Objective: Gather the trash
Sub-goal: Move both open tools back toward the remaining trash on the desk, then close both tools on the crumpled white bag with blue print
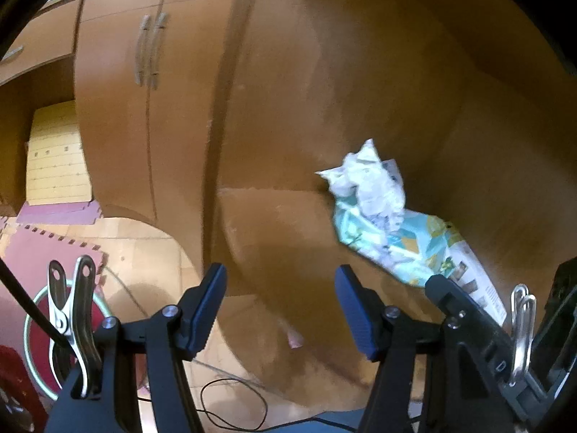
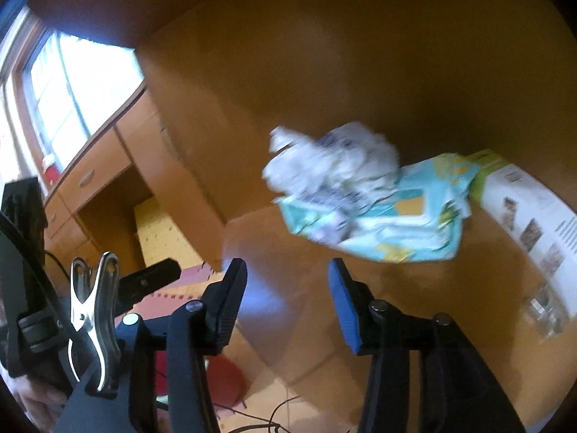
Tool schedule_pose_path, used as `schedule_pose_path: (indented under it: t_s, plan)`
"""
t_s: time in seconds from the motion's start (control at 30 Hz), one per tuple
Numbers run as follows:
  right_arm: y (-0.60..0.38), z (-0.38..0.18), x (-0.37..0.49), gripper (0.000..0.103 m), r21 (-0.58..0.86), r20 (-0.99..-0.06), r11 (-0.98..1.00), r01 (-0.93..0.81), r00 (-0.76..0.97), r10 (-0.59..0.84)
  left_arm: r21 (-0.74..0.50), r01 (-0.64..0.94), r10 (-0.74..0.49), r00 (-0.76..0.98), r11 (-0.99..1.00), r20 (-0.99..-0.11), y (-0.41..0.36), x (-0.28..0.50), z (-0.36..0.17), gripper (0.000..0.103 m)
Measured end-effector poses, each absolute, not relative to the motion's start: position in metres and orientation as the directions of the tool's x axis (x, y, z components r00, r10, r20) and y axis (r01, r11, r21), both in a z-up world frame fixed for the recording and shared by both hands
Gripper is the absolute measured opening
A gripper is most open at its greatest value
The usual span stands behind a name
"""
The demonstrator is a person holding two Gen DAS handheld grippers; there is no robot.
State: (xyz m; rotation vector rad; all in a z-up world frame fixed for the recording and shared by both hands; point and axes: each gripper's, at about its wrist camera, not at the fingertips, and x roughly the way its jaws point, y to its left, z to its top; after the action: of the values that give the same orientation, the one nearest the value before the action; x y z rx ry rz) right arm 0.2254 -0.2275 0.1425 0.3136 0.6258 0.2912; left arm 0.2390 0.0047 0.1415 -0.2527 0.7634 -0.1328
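Both grippers, left gripper (image 1: 281,306) and right gripper (image 2: 288,303), hang released and empty before crumpled paper (image 2: 331,158) and a wrapper (image 2: 396,223) on the wooden desk (image 2: 324,306); grabbing them likely comes next.

The black two-finger left gripper (image 1: 281,288) and right gripper (image 2: 286,281) wore blue ribbed pads — silver pivot screws, a steel spring clamp (image 1: 72,310) beside each
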Motion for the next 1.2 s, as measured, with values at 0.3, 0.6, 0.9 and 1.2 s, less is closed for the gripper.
schedule_pose_path:
  t_s: [0.3,0.6,0.9,1.2]
  plan:
    - [-0.267,0.152,0.278,0.05,0.423,-0.556,0.902,-0.091,0.759,0.338,-0.351,0.11,-0.32,0.712,0.93,-0.625,-0.034,0.293,0.155,0.069]
    - [-0.277,0.162,0.338,0.061,0.416,-0.59,0.908,-0.055,0.744,0.315,-0.377,0.138,-0.357,0.708,0.916,-0.609,-0.057,0.336,0.132,0.07]
    - [-0.279,0.139,0.394,0.066,0.411,-0.655,0.911,-0.023,0.688,0.313,-0.464,0.079,-0.384,0.689,0.882,-0.614,-0.047,0.362,0.103,0.069]
    - [-0.266,0.13,0.399,0.045,0.365,-0.67,0.928,-0.076,0.67,0.318,-0.479,0.078,-0.395,0.687,0.874,-0.61,-0.045,0.363,0.095,0.052]
